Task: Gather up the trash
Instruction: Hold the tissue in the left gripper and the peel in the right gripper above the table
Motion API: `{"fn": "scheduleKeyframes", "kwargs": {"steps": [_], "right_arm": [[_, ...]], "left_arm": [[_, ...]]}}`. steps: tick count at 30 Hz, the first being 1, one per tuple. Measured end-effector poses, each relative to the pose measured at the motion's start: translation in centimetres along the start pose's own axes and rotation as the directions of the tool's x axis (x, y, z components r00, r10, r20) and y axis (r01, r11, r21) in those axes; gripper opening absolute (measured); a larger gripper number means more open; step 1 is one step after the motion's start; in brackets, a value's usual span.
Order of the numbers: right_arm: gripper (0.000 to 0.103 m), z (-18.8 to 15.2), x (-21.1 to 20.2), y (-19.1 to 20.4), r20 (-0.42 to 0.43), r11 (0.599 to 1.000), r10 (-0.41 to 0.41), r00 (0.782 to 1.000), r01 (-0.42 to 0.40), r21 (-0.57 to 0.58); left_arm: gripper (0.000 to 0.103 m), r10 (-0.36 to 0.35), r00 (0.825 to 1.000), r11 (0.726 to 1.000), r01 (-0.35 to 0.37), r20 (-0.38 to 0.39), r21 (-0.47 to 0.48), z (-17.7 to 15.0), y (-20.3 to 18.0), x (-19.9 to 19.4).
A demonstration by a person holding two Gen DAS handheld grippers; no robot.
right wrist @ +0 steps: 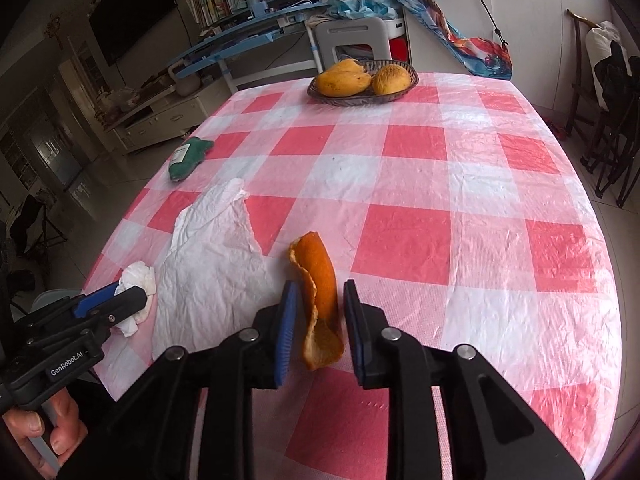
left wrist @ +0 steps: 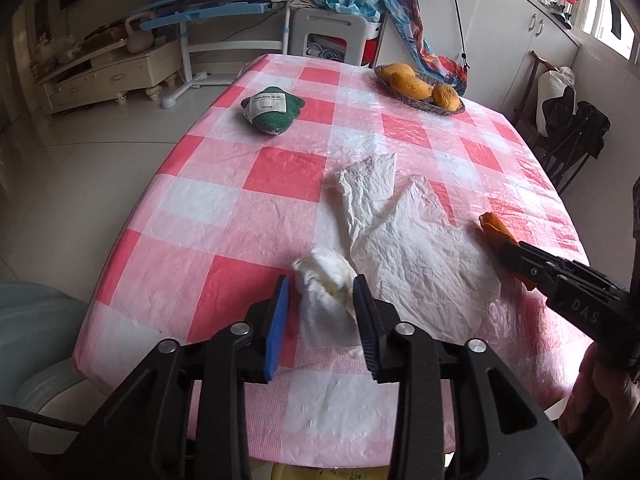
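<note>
Straddling crumpled tissue (left wrist: 326, 300) and orange peel (right wrist: 318, 304), both claws gape

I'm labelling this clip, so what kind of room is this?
Most likely a home living and dining room: a dining table under a checked plastic cloth, a basket of mangoes, a wall television and a blue study desk with books.
</note>
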State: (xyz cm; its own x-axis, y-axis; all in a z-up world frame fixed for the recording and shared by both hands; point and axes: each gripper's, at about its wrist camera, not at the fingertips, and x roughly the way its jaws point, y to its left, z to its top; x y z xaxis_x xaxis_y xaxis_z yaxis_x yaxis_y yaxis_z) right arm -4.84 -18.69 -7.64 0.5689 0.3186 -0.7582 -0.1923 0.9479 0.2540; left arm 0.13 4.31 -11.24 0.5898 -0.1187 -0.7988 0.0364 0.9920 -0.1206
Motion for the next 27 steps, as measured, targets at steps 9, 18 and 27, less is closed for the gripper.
{"fn": "scheduleKeyframes", "kwargs": {"steps": [9, 18, 27], "right_arm": [[0.029, 0.0, 0.2, 0.2, 0.012, 1.000, -0.016, 1.000, 0.016, -0.012], [0.022, -0.1, 0.1, 0.3, 0.012, 0.999, -0.013, 1.000, 0.013, -0.031], [0.022, 0.0, 0.1, 0.2, 0.008, 1.000, -0.002, 1.000, 0.002, -0.019]], "left_arm": [[0.025, -0.008, 1.000, 0.998, 0.010, 0.025, -0.060, 0.7, 1.3, -1.1], [0.045, 0.032, 0.999, 0.997, -0.034, -0.025, -0.069, 0.2, 1.5, 0.3], [0.014, 0.010, 1.000, 1.000, -0.010, 0.003, 0.000, 0.2, 0.0, 0.0]]}}
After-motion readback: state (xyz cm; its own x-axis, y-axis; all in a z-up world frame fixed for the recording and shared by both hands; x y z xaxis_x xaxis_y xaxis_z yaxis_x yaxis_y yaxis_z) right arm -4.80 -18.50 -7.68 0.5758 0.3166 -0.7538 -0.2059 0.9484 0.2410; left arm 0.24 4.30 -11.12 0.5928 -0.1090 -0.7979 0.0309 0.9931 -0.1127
